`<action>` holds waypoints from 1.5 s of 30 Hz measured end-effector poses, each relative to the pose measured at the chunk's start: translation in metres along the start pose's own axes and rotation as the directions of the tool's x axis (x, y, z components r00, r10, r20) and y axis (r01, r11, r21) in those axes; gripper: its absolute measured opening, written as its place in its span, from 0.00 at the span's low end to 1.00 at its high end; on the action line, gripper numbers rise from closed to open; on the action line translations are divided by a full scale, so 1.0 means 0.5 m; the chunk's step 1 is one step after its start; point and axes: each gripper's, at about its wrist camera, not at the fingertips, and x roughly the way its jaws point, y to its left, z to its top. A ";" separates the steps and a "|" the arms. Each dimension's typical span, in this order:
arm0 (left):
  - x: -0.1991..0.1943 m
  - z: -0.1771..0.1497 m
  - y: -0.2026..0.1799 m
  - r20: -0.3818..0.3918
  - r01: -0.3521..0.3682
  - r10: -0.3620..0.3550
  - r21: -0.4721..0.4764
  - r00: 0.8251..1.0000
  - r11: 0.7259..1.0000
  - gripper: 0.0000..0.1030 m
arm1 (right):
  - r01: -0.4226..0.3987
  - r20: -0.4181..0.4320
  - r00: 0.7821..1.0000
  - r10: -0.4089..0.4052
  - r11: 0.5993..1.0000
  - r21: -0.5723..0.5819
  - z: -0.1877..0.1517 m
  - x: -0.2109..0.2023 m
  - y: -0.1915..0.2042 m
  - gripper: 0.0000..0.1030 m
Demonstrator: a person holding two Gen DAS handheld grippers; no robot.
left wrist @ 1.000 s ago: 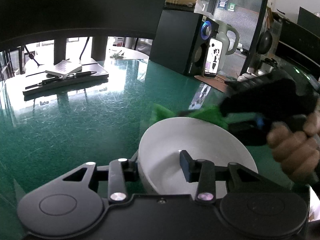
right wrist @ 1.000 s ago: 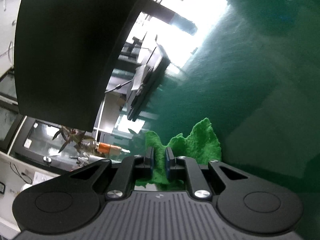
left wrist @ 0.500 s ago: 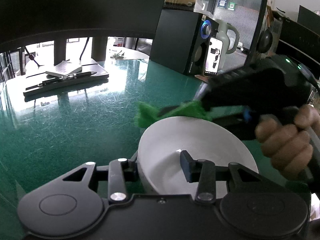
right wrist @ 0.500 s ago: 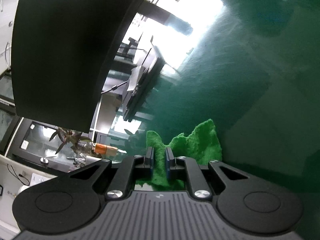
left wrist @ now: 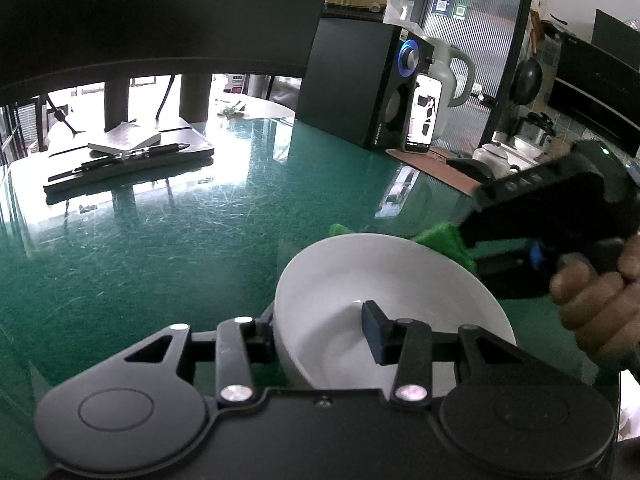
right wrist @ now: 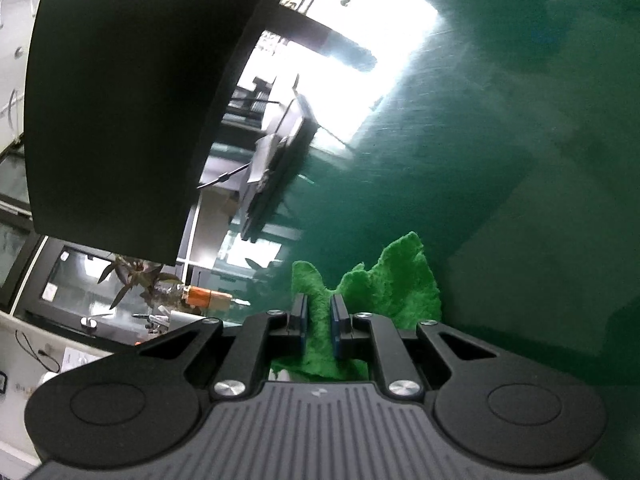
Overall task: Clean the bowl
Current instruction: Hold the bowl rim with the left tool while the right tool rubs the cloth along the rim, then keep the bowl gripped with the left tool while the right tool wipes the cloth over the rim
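Gripping white bowl (left wrist: 394, 292) by its near rim, L gripper (left wrist: 320, 332) has one finger inside, one outside; bowl sits on green tabletop (left wrist: 160, 248). R gripper (right wrist: 319, 322) clenched on green cloth (right wrist: 396, 284) just behind bowl's far rim.

An office with a kitchen corner: ahead of the jaws, a green glass bench (left wrist: 168, 248) carries a monitor (left wrist: 160, 16), speaker (left wrist: 360, 84) and kettle (left wrist: 448, 76); a pan (left wrist: 528, 76) hangs beyond.

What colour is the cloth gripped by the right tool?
Bright green; the cloth shows best in the right wrist view.
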 end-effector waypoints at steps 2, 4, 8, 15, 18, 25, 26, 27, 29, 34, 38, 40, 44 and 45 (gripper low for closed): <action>0.000 0.000 -0.001 0.000 -0.002 0.002 0.001 1.000 1.000 0.40 | 0.001 0.004 1.000 -0.001 1.000 0.006 -0.003 -0.008 -0.004 0.13; 0.000 -0.001 -0.001 0.000 -0.003 0.003 0.002 1.000 1.000 0.40 | 0.004 0.000 1.000 -0.004 1.000 -0.004 0.001 0.004 0.004 0.13; 0.000 0.000 0.001 -0.001 -0.003 0.003 0.003 1.000 1.000 0.40 | 0.003 -0.016 1.000 -0.004 1.000 -0.025 0.012 0.044 0.024 0.13; 0.000 -0.001 -0.001 -0.001 0.003 -0.003 0.005 1.000 1.000 0.42 | -0.025 -0.051 0.998 0.021 0.997 -0.067 0.018 0.094 0.054 0.13; 0.000 -0.002 -0.004 -0.002 0.008 -0.008 0.011 1.000 1.000 0.44 | -0.032 -0.042 0.999 0.030 0.998 -0.046 0.016 0.069 0.038 0.13; 0.001 -0.001 -0.007 -0.002 0.005 -0.005 0.014 1.000 1.000 0.43 | -0.004 -0.008 1.000 0.004 1.000 0.013 -0.004 -0.003 -0.010 0.13; 0.001 -0.002 -0.007 -0.002 0.004 -0.004 0.015 1.000 1.000 0.43 | -0.003 -0.005 1.000 0.003 1.000 0.020 -0.007 -0.010 -0.014 0.13; 0.001 -0.002 -0.008 -0.002 0.003 -0.003 0.015 1.000 1.000 0.43 | -0.003 -0.004 1.000 0.004 1.000 0.023 -0.007 -0.011 -0.015 0.13; 0.001 -0.002 -0.009 -0.003 0.002 -0.002 0.018 1.000 1.000 0.42 | 0.000 -0.007 1.000 0.000 1.000 0.023 -0.005 -0.003 -0.012 0.13; 0.000 -0.002 -0.009 -0.003 0.002 -0.002 0.017 1.000 1.000 0.42 | -0.008 -0.025 1.000 0.008 1.000 -0.012 0.008 0.053 0.023 0.13; 0.000 -0.002 -0.007 -0.002 0.006 -0.006 0.014 1.000 1.000 0.42 | -0.031 -0.056 0.998 0.028 0.998 -0.046 0.013 0.090 0.049 0.13; -0.001 -0.003 -0.006 -0.001 0.007 -0.007 0.011 1.000 1.000 0.42 | -0.032 -0.062 0.998 0.028 0.998 -0.059 0.011 0.096 0.056 0.13; -0.002 -0.004 -0.009 0.001 0.008 -0.008 0.012 1.000 1.000 0.39 | -0.040 -0.039 0.998 0.039 0.999 -0.027 0.008 0.060 0.034 0.14; -0.003 -0.004 -0.010 0.002 0.005 -0.006 0.012 1.000 1.000 0.36 | -0.038 -0.029 0.999 0.037 0.999 -0.020 0.007 0.047 0.027 0.14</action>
